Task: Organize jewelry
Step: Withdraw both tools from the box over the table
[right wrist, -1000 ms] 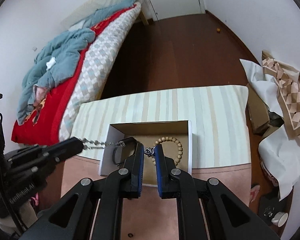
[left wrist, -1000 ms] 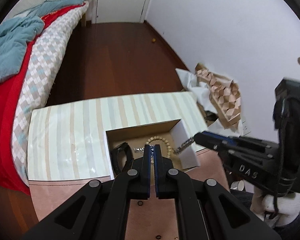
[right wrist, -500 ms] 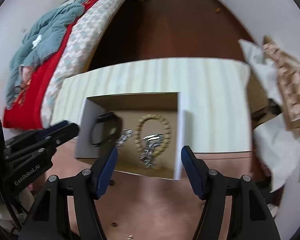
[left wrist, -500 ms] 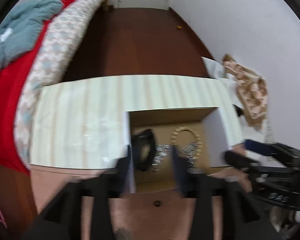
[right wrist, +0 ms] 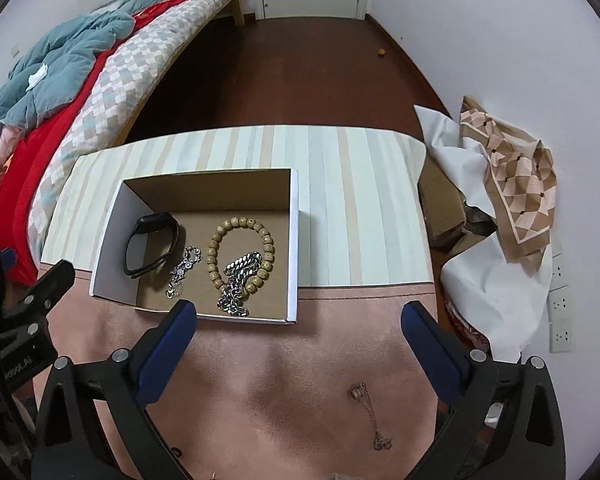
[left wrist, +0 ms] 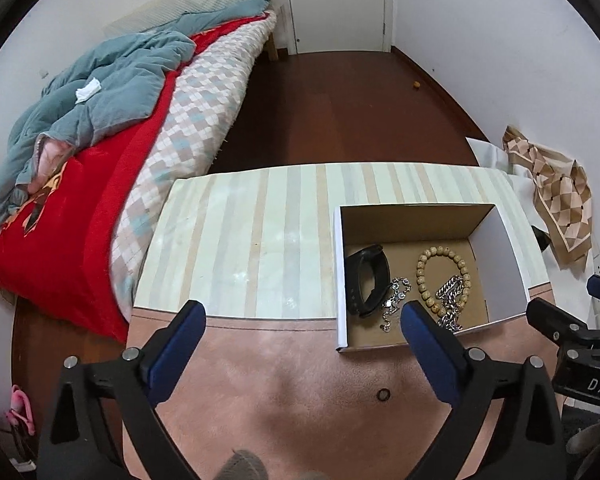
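Hovering above the pink cloth (right wrist: 300, 368) with both pairs of fingers spread wide and empty: left gripper (left wrist: 302, 316), right gripper (right wrist: 300, 318). Already lying in the cardboard box (right wrist: 294, 248), centre-left of the right view: black band (right wrist: 150, 244), bead bracelet (right wrist: 240, 254), heavy chain (right wrist: 238, 284), thin silver chain (right wrist: 182, 270). Still loose on the cloth, lower right: fine necklace (right wrist: 370, 416); lower centre of the left view, a small ring (left wrist: 383, 394). Likely to slip or snag cloth under a pinch, being thin and flat. Nothing blocking either; near box wall only a risk if dragged across.
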`<state>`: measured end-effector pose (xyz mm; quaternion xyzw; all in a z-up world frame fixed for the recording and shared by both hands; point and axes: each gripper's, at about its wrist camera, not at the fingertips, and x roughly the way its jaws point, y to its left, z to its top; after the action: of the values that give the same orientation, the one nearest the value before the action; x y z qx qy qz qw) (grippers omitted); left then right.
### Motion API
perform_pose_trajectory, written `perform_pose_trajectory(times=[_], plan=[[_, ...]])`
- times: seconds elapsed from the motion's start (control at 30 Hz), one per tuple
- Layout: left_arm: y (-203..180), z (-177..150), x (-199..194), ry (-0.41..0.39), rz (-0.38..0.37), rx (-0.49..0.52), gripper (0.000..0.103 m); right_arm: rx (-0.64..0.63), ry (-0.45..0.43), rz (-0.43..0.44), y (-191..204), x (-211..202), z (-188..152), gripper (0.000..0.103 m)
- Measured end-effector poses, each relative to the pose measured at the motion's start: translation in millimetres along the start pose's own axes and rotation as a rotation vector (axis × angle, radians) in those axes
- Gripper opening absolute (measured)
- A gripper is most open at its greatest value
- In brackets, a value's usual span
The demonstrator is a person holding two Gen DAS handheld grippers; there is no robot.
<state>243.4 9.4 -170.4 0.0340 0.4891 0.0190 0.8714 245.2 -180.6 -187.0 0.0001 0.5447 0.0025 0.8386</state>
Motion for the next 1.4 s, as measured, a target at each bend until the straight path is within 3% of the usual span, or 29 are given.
perform_pose_trajectory(times=[0.43,0.9,1.03,1.23,1.4], plan=[[8,-11,-61,-0.095,0.028,-0.024,0.101,-0.033,-0.107,-0.005,13,-60,-17,0.103],[24,-40,-155,-0.209,0.007,-0.058,0.101,-0.020,-0.257,0.007,16,-162,-57,0.103],[25,-51,-177,-0.224,0.031,-0.074,0.101,-0.007,-0.295,0.040,15,-192,-72,0.103],[25,-75,-170,-0.203,0.123,-0.067,0.101,0.047,-0.290,0.075,-9,-201,-100,0.103],[24,-99,-136,-0.120,0.155,-0.074,0.101,0.153,-0.193,0.029,-57,-155,-128,0.103]])
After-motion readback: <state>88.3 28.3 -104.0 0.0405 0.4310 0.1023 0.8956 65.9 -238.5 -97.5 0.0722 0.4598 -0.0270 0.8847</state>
